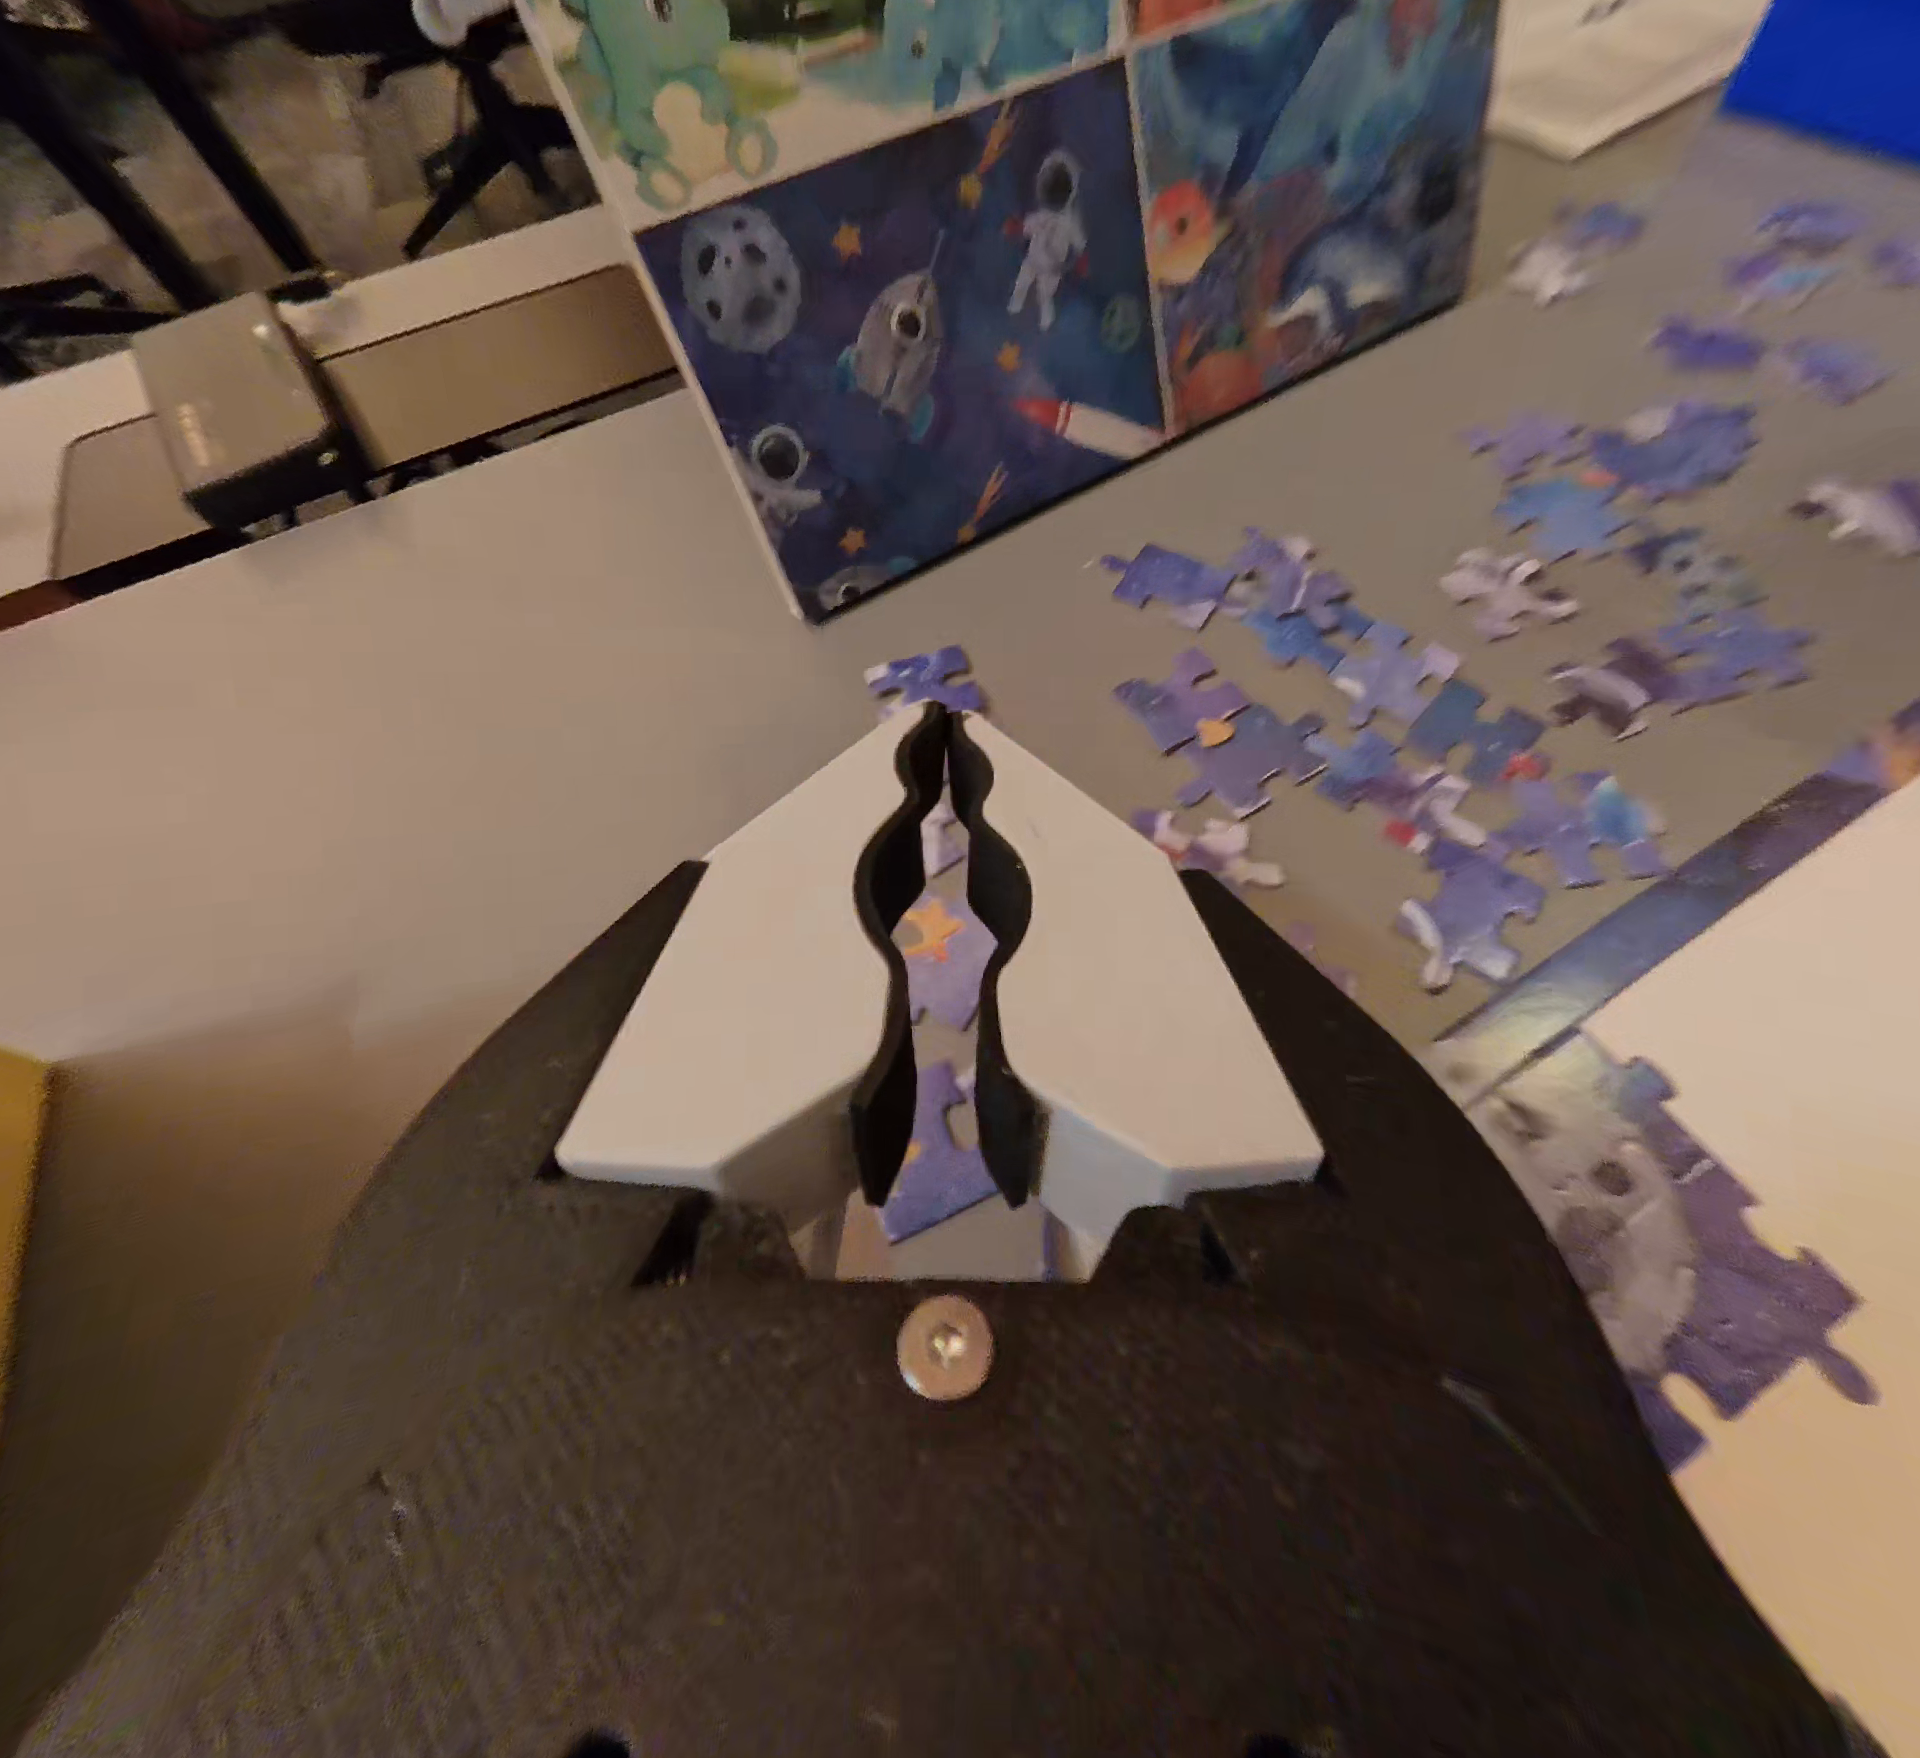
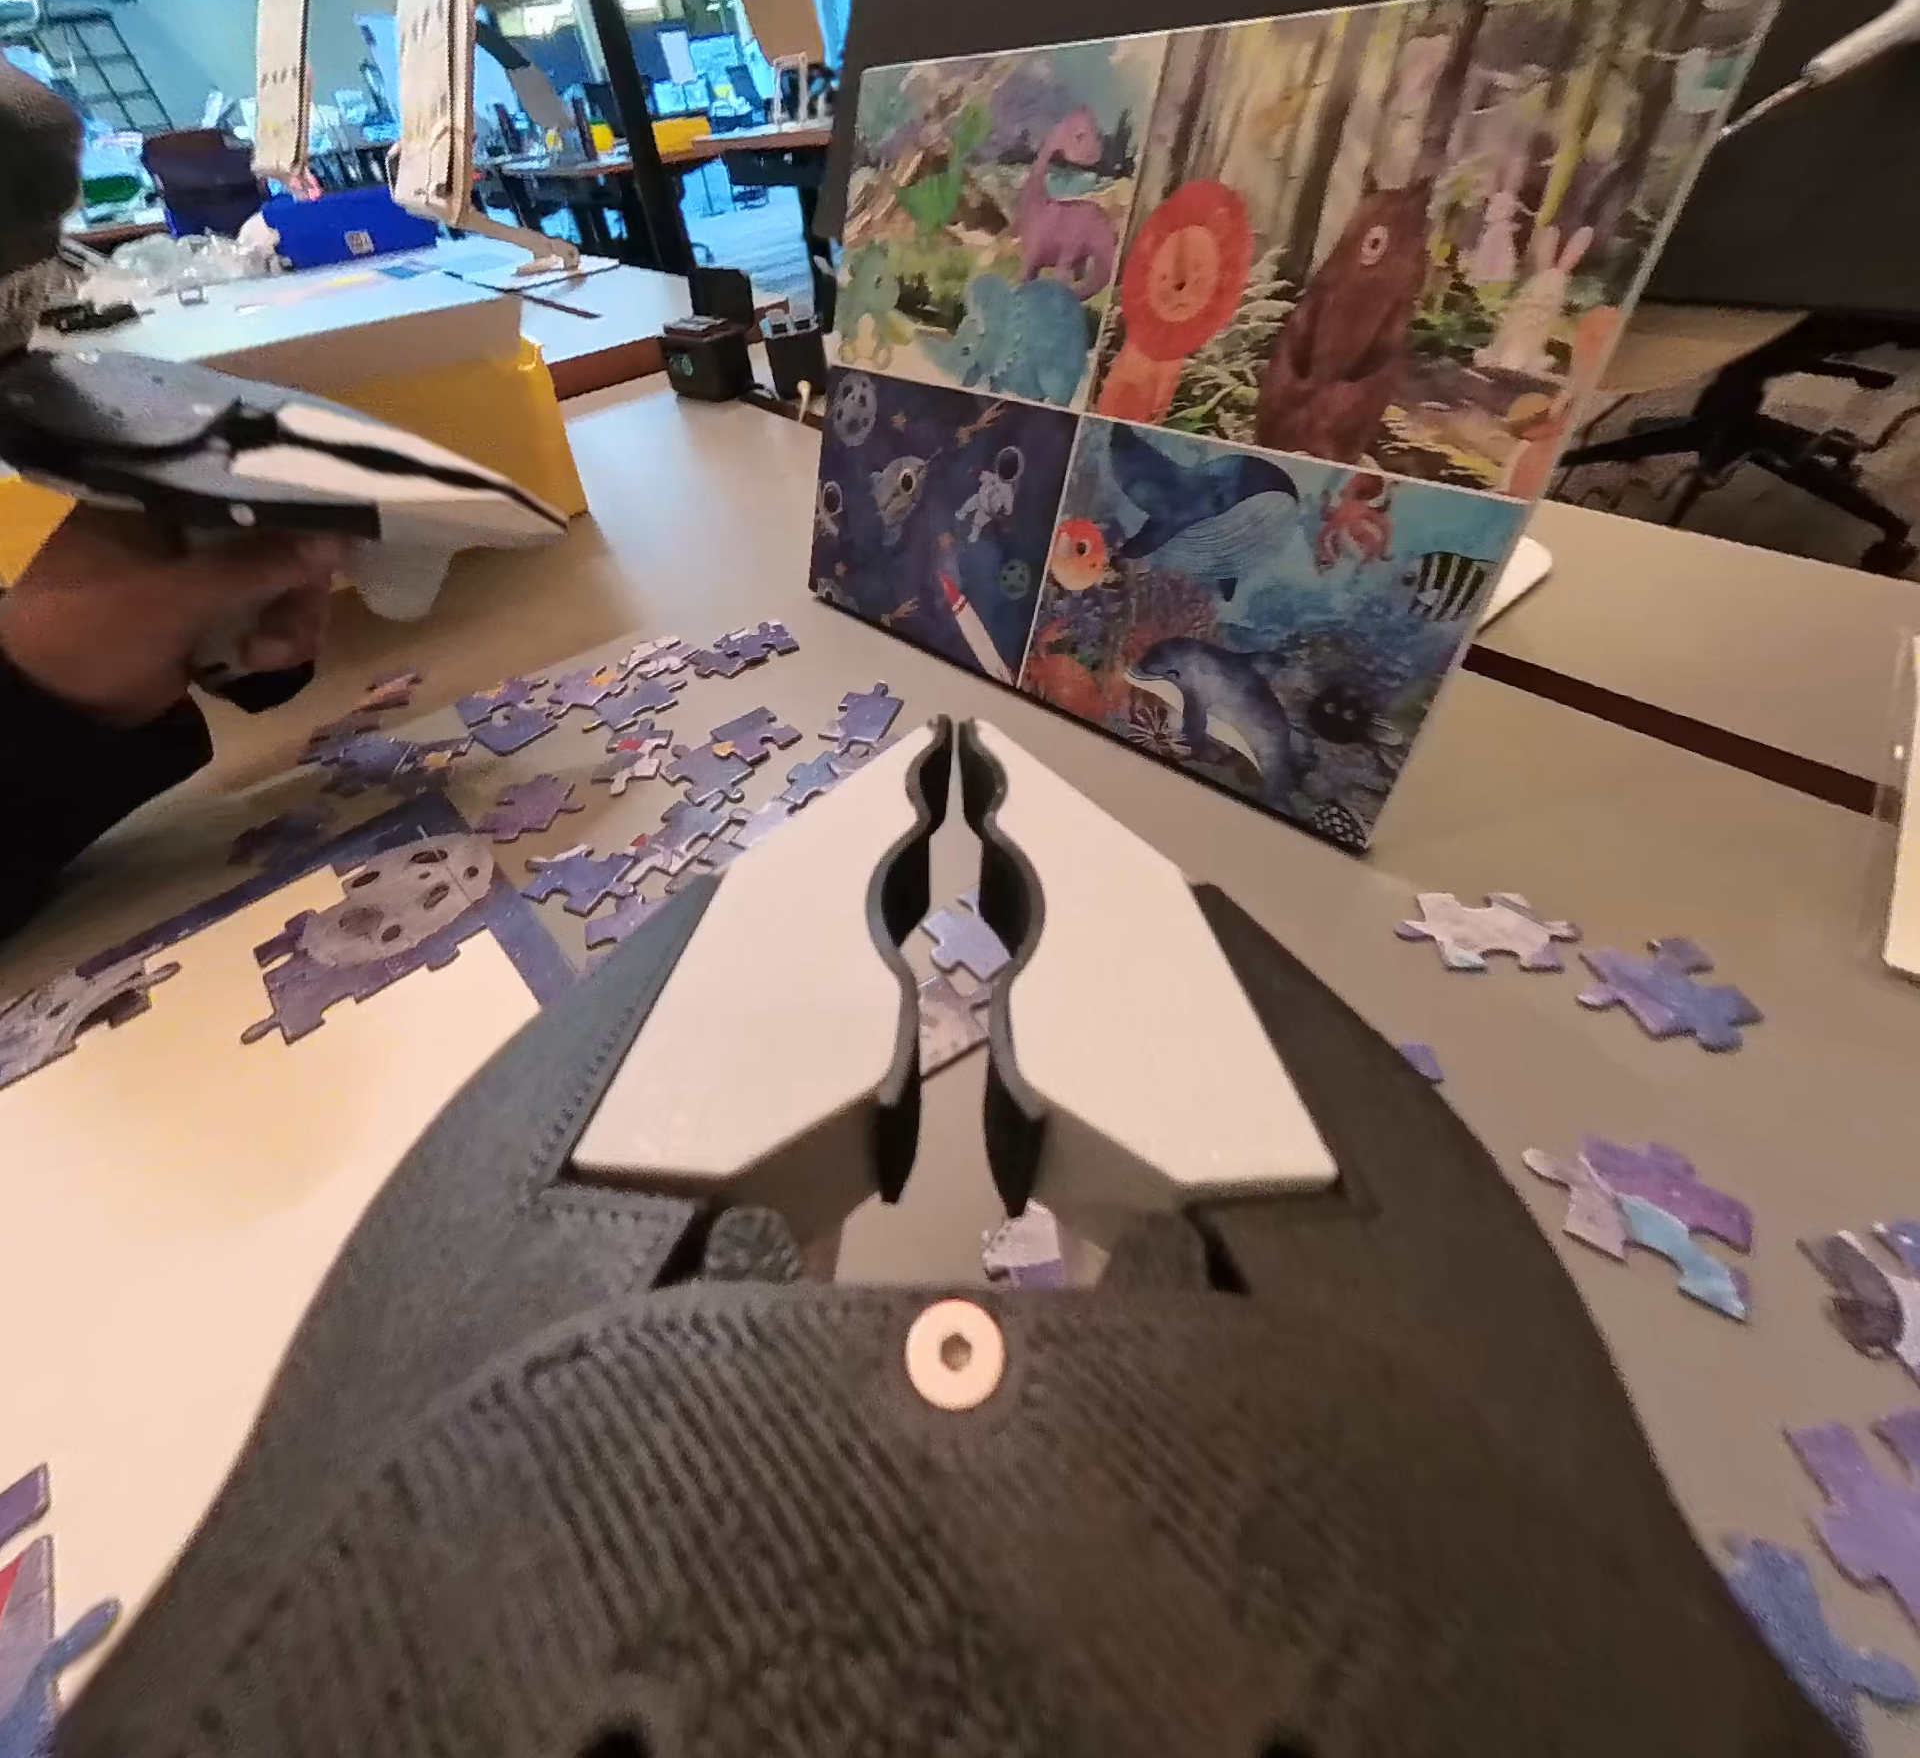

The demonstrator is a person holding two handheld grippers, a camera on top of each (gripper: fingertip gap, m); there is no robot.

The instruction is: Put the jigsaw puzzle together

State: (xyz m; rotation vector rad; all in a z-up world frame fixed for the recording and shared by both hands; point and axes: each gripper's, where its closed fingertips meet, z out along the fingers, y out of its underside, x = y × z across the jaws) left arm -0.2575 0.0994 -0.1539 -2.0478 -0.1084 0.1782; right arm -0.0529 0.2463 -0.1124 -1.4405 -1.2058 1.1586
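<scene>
Dozens of purple cardboard puzzle pieces [image 2: 644, 773] litter the grey tabletop [image 2: 1558, 825], workshop clutter upper left; left gripper [image 1: 940, 716] pinches one purple puzzle piece [image 1: 925, 680], right gripper [image 2: 956, 732] clamped bare.

The tall picture board with cartoon animal and space panels [image 1: 987, 202] is running off the top edge of the left wrist view and showing smeared with motion blur. The loose purple-blue cardboard jigsaw pieces [image 1: 1662, 503] at the right are blurring too, prints unreadable. A small purple jigsaw piece [image 1: 925, 678] is lying partly hidden behind the left gripper [image 1: 943, 713] tips; contact cannot be told. The partly assembled purple jigsaw on its white board [image 1: 1714, 1137] is getting cut by the right edge. In the right wrist view, a person's hand [image 2: 156, 628] is being cropped at the left edge, and the far workshop tables [image 2: 644, 139] are too small to tell.
</scene>
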